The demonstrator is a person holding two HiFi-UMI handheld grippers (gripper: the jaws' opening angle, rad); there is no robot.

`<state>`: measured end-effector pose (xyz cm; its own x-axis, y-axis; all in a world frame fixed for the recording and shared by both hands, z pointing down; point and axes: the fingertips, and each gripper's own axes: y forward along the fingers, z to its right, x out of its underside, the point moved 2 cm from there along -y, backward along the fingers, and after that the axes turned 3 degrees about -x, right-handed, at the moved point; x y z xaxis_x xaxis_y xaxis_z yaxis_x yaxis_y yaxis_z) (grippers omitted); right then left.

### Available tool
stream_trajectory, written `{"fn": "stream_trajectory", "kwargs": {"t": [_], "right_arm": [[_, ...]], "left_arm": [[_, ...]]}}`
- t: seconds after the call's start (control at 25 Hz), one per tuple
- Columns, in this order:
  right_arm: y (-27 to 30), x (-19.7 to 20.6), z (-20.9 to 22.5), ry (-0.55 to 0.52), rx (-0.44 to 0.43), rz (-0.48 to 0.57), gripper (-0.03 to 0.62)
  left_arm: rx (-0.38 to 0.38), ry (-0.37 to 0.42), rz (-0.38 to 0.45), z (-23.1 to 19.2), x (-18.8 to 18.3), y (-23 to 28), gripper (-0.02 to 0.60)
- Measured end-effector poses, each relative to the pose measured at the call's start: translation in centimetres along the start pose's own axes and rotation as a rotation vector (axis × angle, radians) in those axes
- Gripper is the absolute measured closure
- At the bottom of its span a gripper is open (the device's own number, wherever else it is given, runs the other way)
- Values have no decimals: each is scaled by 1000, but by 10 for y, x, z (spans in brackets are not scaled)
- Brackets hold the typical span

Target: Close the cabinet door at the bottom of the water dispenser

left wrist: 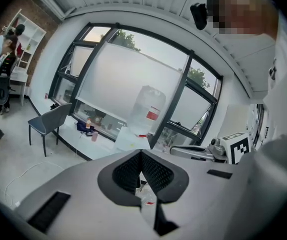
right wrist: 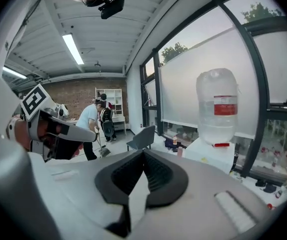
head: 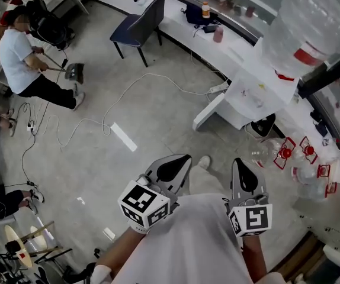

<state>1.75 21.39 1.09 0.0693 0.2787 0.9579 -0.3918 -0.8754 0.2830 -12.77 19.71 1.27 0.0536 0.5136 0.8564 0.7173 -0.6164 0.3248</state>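
Floor w/ chair, cable — water dispenser.

A stretch of bare grey floor is lying open between the left gripper, the right gripper and the water dispenser. The white cabinet door is sticking out from the dispenser's foot into this way. Just right of it, empty bottles are crowding the floor. A white cable is running across the floor at the left. A chair is standing farther off by the counter, and a person is sweeping well apart.
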Motion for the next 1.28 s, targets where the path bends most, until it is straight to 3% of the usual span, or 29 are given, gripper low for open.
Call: {"fn": "stream_trajectory", "kwargs": {"t": [0.16,0.36,0.84,1.28], "right_arm": [[40,-22,54,-34,-31,-1,583],[71,-26,88,-35,-39,-17,583],[107,-7,98,118,45,-85,583],[143,8,102,128,84,-109,583]], "left_arm": [[-21,1,7,-9,-30,53,576],[-50,-10,-14,-27,-42,86,577],[44,13,-150,-60,-62,143,576],[80,0,-198,-91,-51,166,577]]}}
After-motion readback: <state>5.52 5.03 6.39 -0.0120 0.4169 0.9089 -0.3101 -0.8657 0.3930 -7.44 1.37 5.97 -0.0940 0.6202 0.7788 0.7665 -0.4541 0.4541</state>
